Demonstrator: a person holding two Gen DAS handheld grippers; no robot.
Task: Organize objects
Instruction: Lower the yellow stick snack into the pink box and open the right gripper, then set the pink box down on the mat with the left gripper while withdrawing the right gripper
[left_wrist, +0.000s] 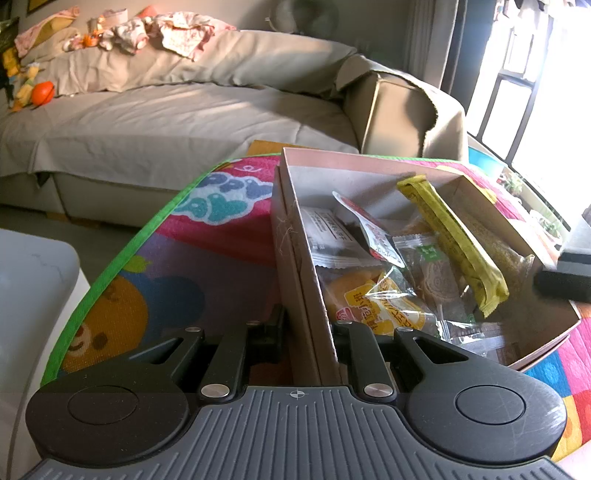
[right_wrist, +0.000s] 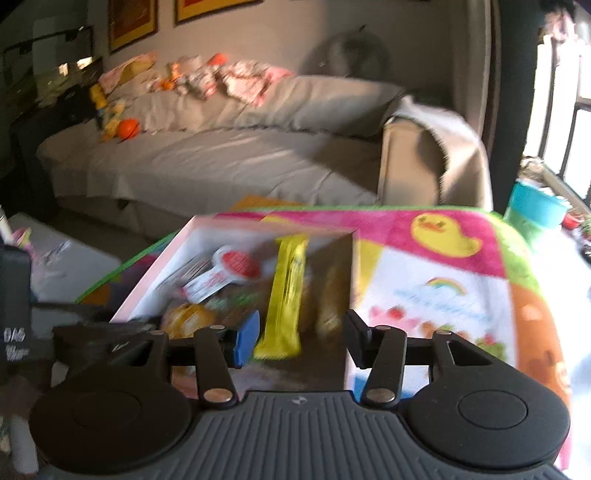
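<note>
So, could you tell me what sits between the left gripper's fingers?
The box's near wall, clamped in the left gripper; the left wrist view shows it.

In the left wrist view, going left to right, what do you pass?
White table edge → colourful play mat → box wall gripped by the left gripper → orange snack packet → yellow bar.
</note>
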